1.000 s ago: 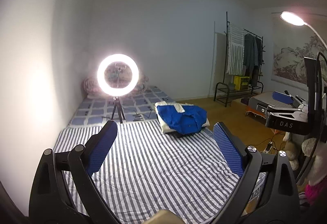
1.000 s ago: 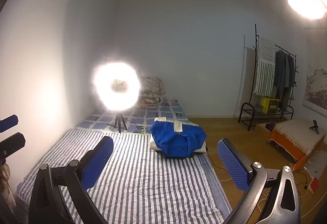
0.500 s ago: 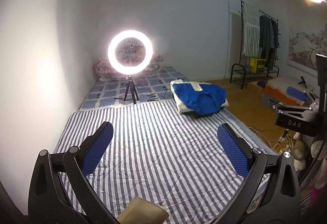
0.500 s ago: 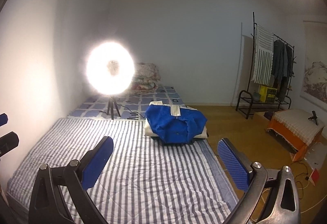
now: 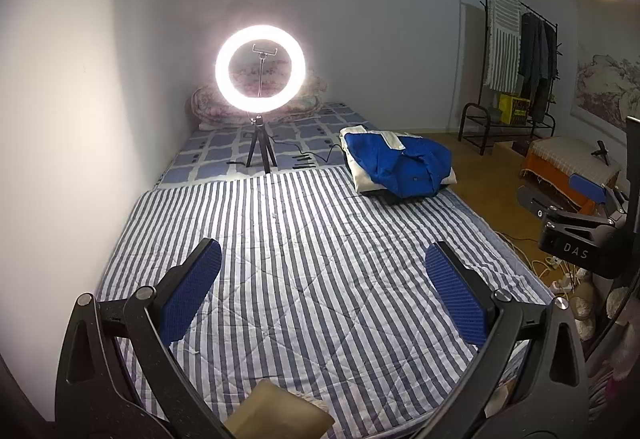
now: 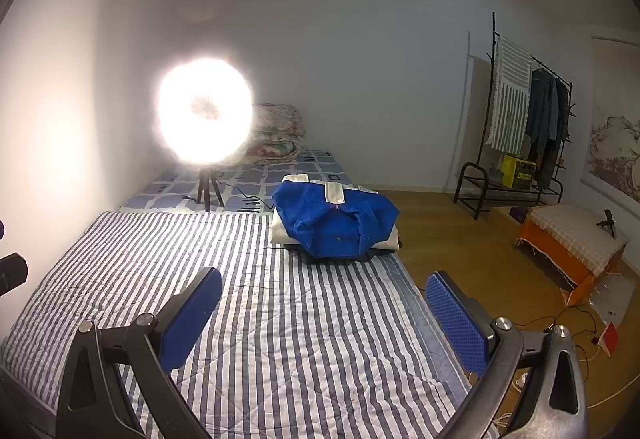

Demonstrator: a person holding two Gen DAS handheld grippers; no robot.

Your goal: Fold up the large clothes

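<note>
A folded blue and white garment lies on top of a small stack at the far right of the striped bed cover. My left gripper hangs open over the near part of the cover, nothing between its blue pads. My right gripper is also open and empty, held over the bed's right side. The right gripper's body shows at the right edge of the left wrist view. Both grippers are well short of the garment.
A lit ring light on a tripod stands on the checked sheet behind the striped cover, with rolled quilts by the wall. A clothes rack, an orange covered box and floor cables are on the right.
Both views have tilted downward, so the bed fills more of each frame and the garment sits higher. The left jaws spread slightly wider; the right jaws stayed open.
</note>
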